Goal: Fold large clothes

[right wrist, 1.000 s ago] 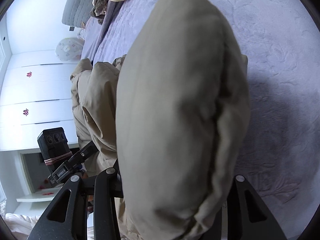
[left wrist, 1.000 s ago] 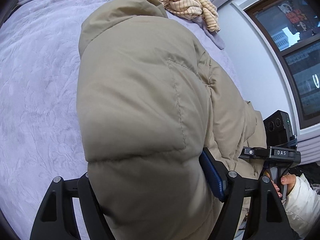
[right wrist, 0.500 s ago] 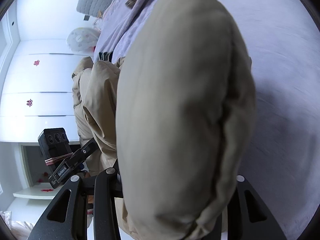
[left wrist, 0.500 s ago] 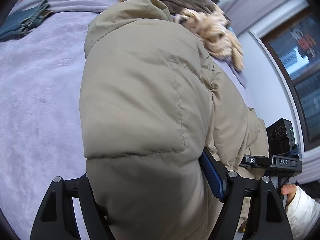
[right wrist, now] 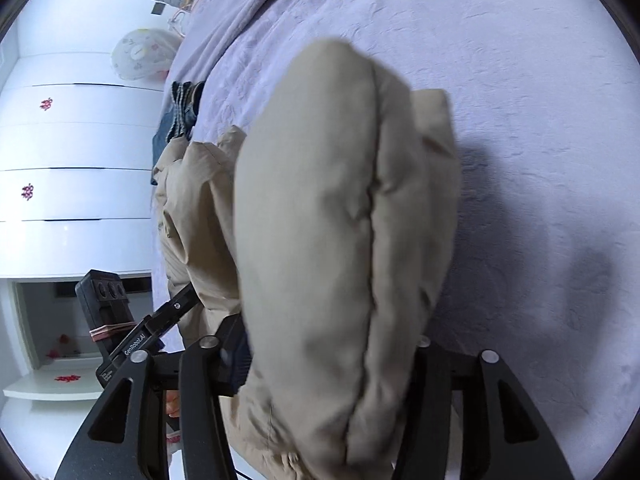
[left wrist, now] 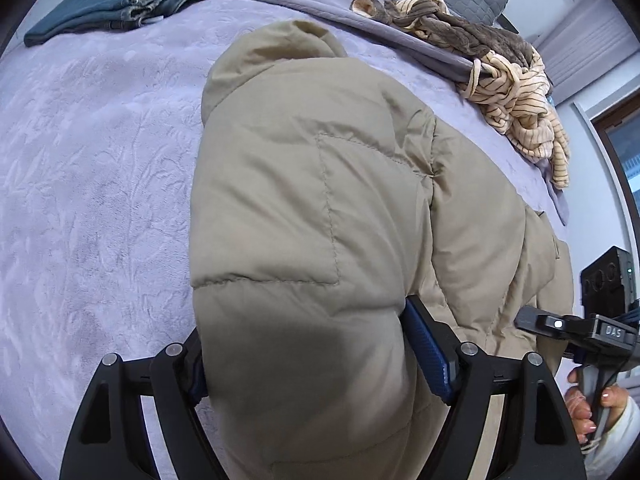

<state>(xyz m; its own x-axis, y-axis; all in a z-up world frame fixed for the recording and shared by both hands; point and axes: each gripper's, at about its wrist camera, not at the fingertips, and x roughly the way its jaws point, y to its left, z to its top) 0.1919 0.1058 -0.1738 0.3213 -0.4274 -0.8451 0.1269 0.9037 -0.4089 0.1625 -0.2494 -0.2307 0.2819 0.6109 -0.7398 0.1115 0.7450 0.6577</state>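
Beige padded jacket [left wrist: 304, 216] fills both of your views, bunched between your two grippers above the lilac bedspread [left wrist: 88, 184]. Your left gripper [left wrist: 320, 364] points steeply down, and its jaws are clenched on a thick puffy fold of the jacket, the blue pads pressed into the fabric on either side. Your right gripper [right wrist: 332, 364] also tilts downward; its jaws have just been opening, and a fat roll of the jacket still sits between them, bulging past both fingers, so you cannot tell from this view whether the pads still press on it. At the far right of the left view, your right hand [left wrist: 588, 400] grips its handle, with a white sleeve [left wrist: 618, 440] at the wrist.

On the bed beyond the jacket lie folded jeans [left wrist: 116, 0] near the far left corner and a heap of striped and brown clothes [left wrist: 500, 80] to the right. White drawers [right wrist: 76, 152] stand beside the bed in the right view.
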